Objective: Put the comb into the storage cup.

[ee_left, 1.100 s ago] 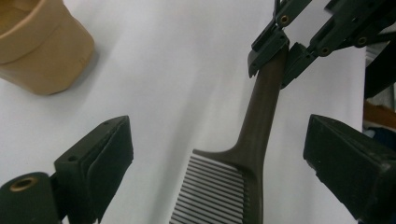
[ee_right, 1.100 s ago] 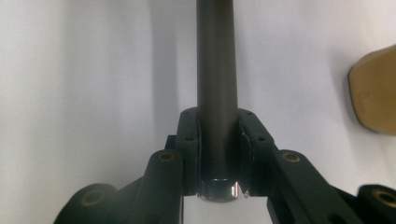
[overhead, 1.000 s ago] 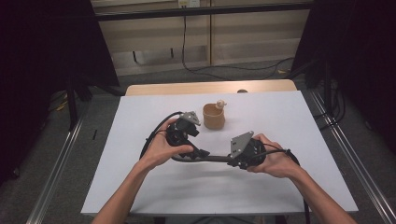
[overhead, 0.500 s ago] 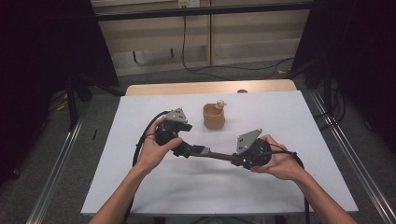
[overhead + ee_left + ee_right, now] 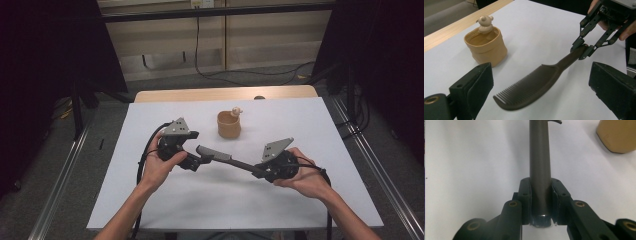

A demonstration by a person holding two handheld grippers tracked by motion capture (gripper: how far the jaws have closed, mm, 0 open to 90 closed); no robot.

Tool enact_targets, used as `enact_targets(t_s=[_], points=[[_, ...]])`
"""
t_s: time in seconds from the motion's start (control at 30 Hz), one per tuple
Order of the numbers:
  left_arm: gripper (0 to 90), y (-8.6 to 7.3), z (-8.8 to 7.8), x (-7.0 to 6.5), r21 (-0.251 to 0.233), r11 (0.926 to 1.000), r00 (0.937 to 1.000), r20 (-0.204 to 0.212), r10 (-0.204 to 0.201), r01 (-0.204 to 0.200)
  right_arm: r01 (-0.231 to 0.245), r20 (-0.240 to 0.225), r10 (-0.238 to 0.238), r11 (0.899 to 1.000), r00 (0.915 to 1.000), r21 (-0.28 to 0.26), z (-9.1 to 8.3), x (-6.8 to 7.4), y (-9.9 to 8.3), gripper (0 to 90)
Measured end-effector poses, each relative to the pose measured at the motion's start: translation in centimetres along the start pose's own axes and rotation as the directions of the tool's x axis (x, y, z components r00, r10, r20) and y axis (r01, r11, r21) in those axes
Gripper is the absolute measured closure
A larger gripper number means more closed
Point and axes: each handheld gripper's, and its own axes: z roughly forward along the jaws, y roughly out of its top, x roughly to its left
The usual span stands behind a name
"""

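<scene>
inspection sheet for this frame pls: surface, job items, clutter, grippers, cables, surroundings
Surface: white table top, a wooden strip along its far edge.
Job's things: dark comb, held above the table by its handle; tan cup with a small bear figure on its rim, standing apart from the comb.
Clutter: nothing seen.
Grippers: right gripper shut on the comb handle; left gripper open, comb teeth between its jaws, untouched.
Cables: one black cable loops from the left gripper; another trails by the right wrist.
Surroundings: dark curtains, metal rails, grey floor.
</scene>
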Motion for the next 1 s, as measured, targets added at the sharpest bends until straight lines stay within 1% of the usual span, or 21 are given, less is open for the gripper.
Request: enact_targets(t_s=[0.07, 0.13, 0.17, 0.2, 0.23, 0.27, 0.3, 0.47, 0.5, 0.53, 0.57, 0.6, 0.67, 0.7, 0.77, 0.83, 0.87, 0.9, 0.93, 0.97, 1.0], points=[[5.8, -0.3, -0.4, -0.1, 0.000, 1.0000, 0.9999, -0.016, 0.000, 0.000, -0.024, 0.011, 0.024, 0.999, 0.9996, -0.024, 0.0, -0.1, -0.3, 72.7], [5.7, -0.5, -0.6, -0.2, -0.011, 0.9999, 0.9998, -0.017, -0.006, 0.006, -0.031, 0.022, 0.032, 0.999, 0.9993, -0.035, 0.0, -0.1, -0.5, 72.6], [5.8, -0.6, -0.8, -0.2, -0.005, 1.0000, 0.9997, -0.025, -0.001, 0.001, -0.044, 0.028, 0.045, 0.998, 0.9986, -0.039, 0.0, 0.0, -0.6, 72.7], [6.0, -0.7, -0.9, -0.2, 0.005, 1.0000, 0.9992, -0.039, -0.004, 0.004, -0.059, 0.035, 0.061, 0.997, 0.9975, -0.049, -0.1, 0.0, -0.8, 72.7], [6.1, -0.8, -1.1, -0.1, 0.009, 0.9999, 0.9982, -0.059, -0.007, 0.007, -0.065, 0.040, 0.067, 0.996, 0.9969, -0.060, -0.1, 0.0, -0.9, 72.7], [6.1, -1.0, -1.2, -0.1, 0.000, 0.9998, 0.9976, -0.067, -0.017, 0.017, -0.072, 0.041, 0.075, 0.995, 0.9963, -0.072, -0.1, 0.0, -1.1, 72.7], [6.1, -1.2, -1.3, 0.0, -0.006, 0.9997, 0.9975, -0.066, -0.025, 0.024, -0.084, 0.041, 0.088, 0.992, 0.9952, -0.090, -0.2, 0.0, -1.3, 72.6], [6.1, -2.0, -1.6, 0.0, -0.006, 0.9996, 0.9962, -0.082, -0.029, 0.029, -0.131, 0.041, 0.138, 0.980, 0.9895, -0.149, -0.3, 0.2, -2.1, 72.7], [6.1, -2.2, -1.6, -0.2, -0.012, 0.9993, 0.9959, -0.083, -0.037, 0.036, -0.135, 0.043, 0.144, 0.978, 0.9887, -0.156, -0.3, 0.2, -2.2, 72.7], [6.2, -2.4, -1.6, -0.3, -0.029, 0.9990, 0.9948, -0.096, -0.036, 0.033, -0.140, 0.036, 0.148, 0.976, 0.9883, -0.165, -0.3, 0.2, -2.3, 72.7], [6.5, -2.6, -1.6, -0.4, -0.046, 0.9983, 0.9933, -0.108, -0.041, 0.036, -0.144, 0.039, 0.154, 0.973, 0.9874, -0.178, -0.3, 0.3, -2.4, 72.7], [6.8, -2.8, -1.7, -0.5, -0.042, 0.9985, 0.9932, -0.109, -0.039, 0.035, -0.147, 0.038, 0.156, 0.972, 0.9870, -0.185, -0.3, 0.4, -2.4, 72.7], [6.9, -3.3, -1.8, -0.8, -0.069, 0.9962, 0.9926, -0.106, -0.060, 0.052, -0.145, 0.041, 0.155, 0.973, 0.9871, -0.181, -0.2, 0.6, -2.5, 72.6], [6.9, -3.5, -1.8, -0.9, -0.085, 0.9948, 0.9925, -0.104, -0.065, 0.056, -0.147, 0.036, 0.157, 0.971, 0.9870, -0.188, -0.2, 0.7, -2.5, 72.6], [6.8, -3.9, -1.9, -1.1, -0.100, 0.9937, 0.9918, -0.112, -0.062, 0.051, -0.152, 0.036, 0.163, 0.966, 0.9859, -0.211, -0.2, 0.7, -2.7, 72.7], [6.8, -4.3, -1.9, -1.3, -0.120, 0.9910, 0.9906, -0.116, -0.073, 0.059, -0.170, 0.028, 0.182, 0.956, 0.9829, -0.239, -0.2, 0.7, -2.9, 72.6], [6.8, -4.5, -1.9, -1.3, -0.109, 0.9926, 0.9887, -0.134, -0.067, 0.052, -0.172, 0.031, 0.186, 0.951, 0.9820, -0.257, -0.2, 0.7, -3.0, 72.6], [6.9, -4.7, -1.9, -1.4, -0.106, 0.9935, 0.9862, -0.155, -0.058, 0.042, -0.181, 0.034, 0.199, 0.943, 0.9795, -0.279, -0.2, 0.7, -3.1, 72.6], [6.8, -4.9, -1.8, -1.4, -0.110, 0.9931, 0.9854, -0.160, -0.058, 0.041, -0.192, 0.025, 0.209, 0.936, 0.9777, -0.294, -0.1, 0.6, -3.2, 72.7], [6.8, -5.1, -1.8, -1.5, -0.114, 0.9922, 0.9860, -0.152, -0.068, 0.050, -0.195, 0.025, 0.213, 0.931, 0.9768, -0.308, -0.1, 0.6, -3.4, 72.6], [6.8, -5.3, -1.8, -1.4, -0.117, 0.9918, 0.9867, -0.148, -0.068, 0.051, -0.202, 0.024, 0.221, 0.925, 0.9750, -0.322, 0.0, 0.7, -3.5, 72.7]])
